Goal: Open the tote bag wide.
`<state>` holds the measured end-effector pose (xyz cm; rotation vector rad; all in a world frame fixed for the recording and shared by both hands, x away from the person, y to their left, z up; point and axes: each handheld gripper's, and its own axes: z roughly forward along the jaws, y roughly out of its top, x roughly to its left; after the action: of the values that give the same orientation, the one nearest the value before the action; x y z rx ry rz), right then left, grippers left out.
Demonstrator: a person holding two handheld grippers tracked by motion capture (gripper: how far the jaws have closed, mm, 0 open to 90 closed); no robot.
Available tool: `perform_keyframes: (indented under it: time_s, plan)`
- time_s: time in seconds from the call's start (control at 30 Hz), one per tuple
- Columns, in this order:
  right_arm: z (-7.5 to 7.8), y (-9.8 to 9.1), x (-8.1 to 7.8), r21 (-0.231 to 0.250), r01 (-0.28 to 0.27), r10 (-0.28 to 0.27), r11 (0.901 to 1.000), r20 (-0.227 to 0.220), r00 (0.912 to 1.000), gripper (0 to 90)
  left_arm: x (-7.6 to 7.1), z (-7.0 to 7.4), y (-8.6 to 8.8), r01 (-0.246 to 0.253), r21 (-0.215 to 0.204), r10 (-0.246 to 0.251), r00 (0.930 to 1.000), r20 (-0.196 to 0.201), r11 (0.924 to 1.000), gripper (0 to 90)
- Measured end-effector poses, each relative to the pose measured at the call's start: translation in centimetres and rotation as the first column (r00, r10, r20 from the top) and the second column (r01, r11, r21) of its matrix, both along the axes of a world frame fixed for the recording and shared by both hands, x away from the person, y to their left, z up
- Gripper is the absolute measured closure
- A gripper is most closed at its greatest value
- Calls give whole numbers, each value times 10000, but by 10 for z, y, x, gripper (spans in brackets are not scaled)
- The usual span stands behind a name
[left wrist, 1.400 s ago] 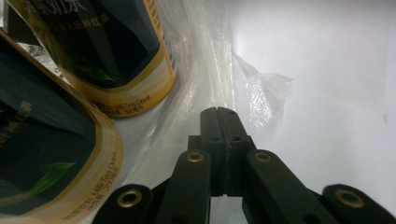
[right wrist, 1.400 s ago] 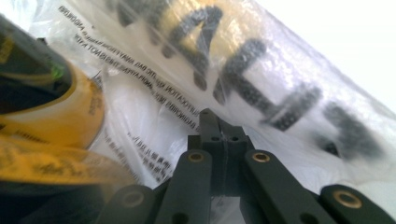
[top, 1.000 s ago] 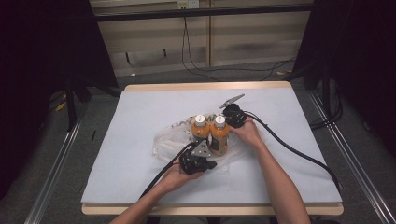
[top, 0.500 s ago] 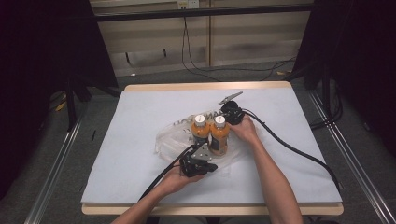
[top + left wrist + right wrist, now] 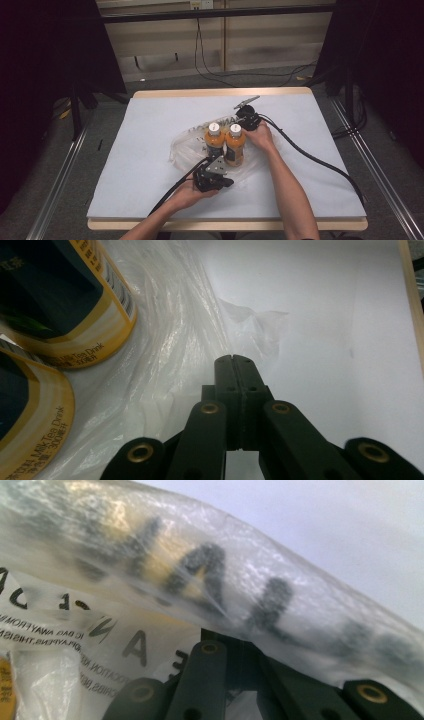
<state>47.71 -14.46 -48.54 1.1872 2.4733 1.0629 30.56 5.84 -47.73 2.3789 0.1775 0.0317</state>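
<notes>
Bottles: two plastic bottles (image 5: 226, 145) of orange drink, white caps, upright, touching side by side, mid-table, standing on the bag; dark and yellow labels in the left gripper view (image 5: 65, 295).
Bag: clear crinkly plastic bag (image 5: 187, 145), thin and glossy, black print on it, spread flat under and around the bottles.
Left gripper (image 5: 233, 361): black jaws pressed together at the bag's near edge; film between them, cannot tell.
Right gripper (image 5: 248, 120): behind the bottles, tips hidden under a fold of printed film (image 5: 210, 580); closed.
Table: white matte sheet (image 5: 150, 130) over a pale wooden top.
</notes>
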Motion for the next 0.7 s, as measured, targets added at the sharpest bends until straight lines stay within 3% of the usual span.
perform_keyframes:
  time_s: [0.17, 0.4, 0.57, 0.63, 0.7]
  plan:
    - [1, 2, 4, -186, 87, -88, 9998, -2, 10000, 900, -2, -2, -1, 73, -315, -76, 9999, -117, 9995, 900]
    - [0, 1, 8, -93, 389, -389, 9992, 67, 9992, 900, -4, -1, -2, 260, -277, -268, 9992, -280, 9993, 900]
    - [1, 4, 12, -398, 500, -495, 9980, 133, 9987, 900, -5, -1, -3, 382, -259, -391, 9986, -354, 9989, 900]
    - [1, 4, 14, -486, 529, -516, 9974, 263, 9983, 900, -6, 1, -2, 484, 17, -484, 9985, -252, 9988, 900]
    - [1, 4, 14, -498, 589, -576, 9970, 275, 9980, 900, -5, 0, -2, 413, -113, -417, 9984, -372, 9991, 900]
